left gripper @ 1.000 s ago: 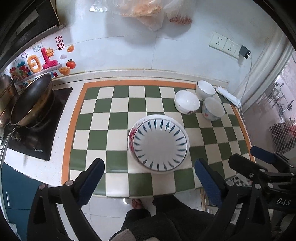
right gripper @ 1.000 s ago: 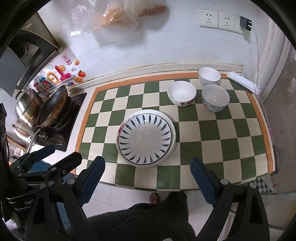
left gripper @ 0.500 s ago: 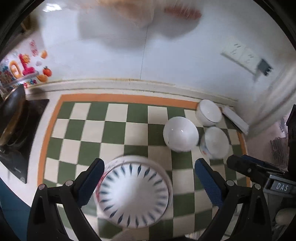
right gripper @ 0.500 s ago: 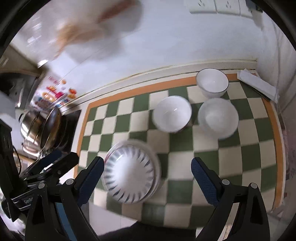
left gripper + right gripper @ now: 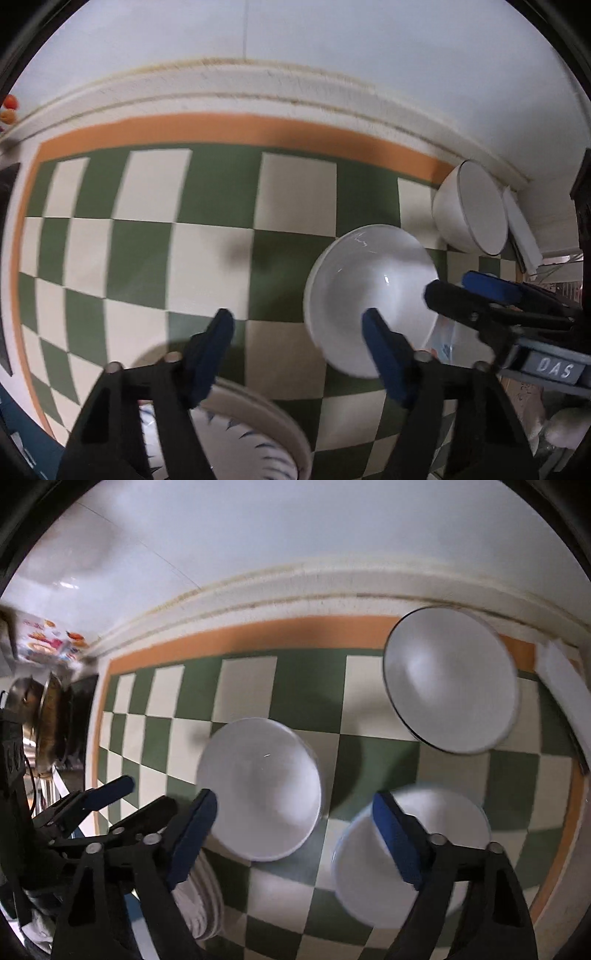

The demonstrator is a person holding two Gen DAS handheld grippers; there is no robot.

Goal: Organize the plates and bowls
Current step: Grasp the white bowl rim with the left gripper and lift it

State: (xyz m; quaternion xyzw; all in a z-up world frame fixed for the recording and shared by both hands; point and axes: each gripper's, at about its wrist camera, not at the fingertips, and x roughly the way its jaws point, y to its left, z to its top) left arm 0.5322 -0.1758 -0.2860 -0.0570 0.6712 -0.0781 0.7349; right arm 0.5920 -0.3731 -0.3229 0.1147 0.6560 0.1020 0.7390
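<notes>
Three white bowls stand on the green-and-white checked mat (image 5: 207, 258). The middle bowl (image 5: 369, 295) (image 5: 258, 790) lies just ahead of both grippers. My left gripper (image 5: 297, 332) is open and empty, its right finger over that bowl's near rim. My right gripper (image 5: 291, 819) is open and empty, straddling the gap between the middle bowl and the near right bowl (image 5: 413, 856). The far bowl (image 5: 476, 210) (image 5: 450, 679) sits by the wall. The stack of blue-patterned plates (image 5: 243, 439) (image 5: 199, 897) lies under the left gripper.
A white tiled wall (image 5: 295, 44) closes the back of the counter. A wok on a black hob (image 5: 55, 720) stands at the far left. A white flat box (image 5: 569, 698) lies at the right by the wall. The right gripper shows in the left wrist view (image 5: 491, 295).
Both grippers have moved forward and down toward the bowls. The plates have slid to the bottom of both views. The bowls now look much larger.
</notes>
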